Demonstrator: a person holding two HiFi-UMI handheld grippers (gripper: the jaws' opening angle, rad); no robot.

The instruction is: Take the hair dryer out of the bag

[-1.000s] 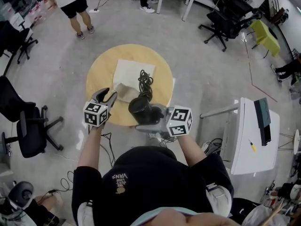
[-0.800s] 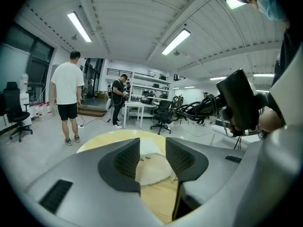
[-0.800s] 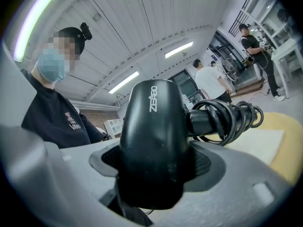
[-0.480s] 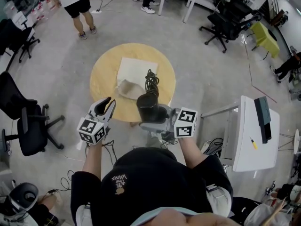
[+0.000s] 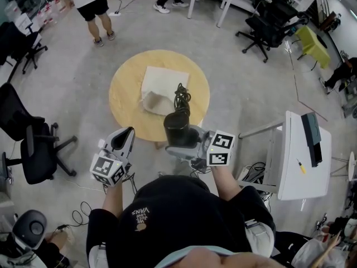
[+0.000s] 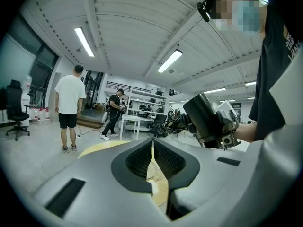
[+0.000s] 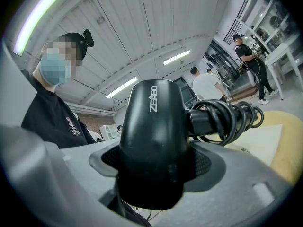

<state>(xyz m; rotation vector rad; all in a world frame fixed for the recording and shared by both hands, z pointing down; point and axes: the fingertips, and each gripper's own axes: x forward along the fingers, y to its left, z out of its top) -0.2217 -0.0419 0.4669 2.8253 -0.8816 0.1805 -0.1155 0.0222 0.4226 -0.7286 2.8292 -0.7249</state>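
My right gripper [image 5: 183, 145] is shut on the black hair dryer [image 5: 177, 128] and holds it in the air over the near edge of the round wooden table [image 5: 125, 88]. The dryer's coiled cord [image 5: 181, 96] points toward the table. In the right gripper view the dryer body [image 7: 151, 126] fills the jaws and the cord [image 7: 227, 117] sticks out to the right. The cream bag [image 5: 160, 87] lies flat on the table, apart from both grippers. My left gripper [image 5: 126, 133] hangs off the table's near left edge; its jaws have just been closing and hold nothing [image 6: 152, 143].
Black office chairs [image 5: 28, 155] stand at the left and more [image 5: 268, 24] at the back right. A white desk [image 5: 301, 161] is close on the right. People [image 5: 89, 4] stand beyond the table. Cables [image 5: 83, 211] lie on the floor near my left side.
My left gripper has drawn back from the bag's near corner toward me and off the table, and its jaws have closed. The right gripper has lifted the dryer a little.
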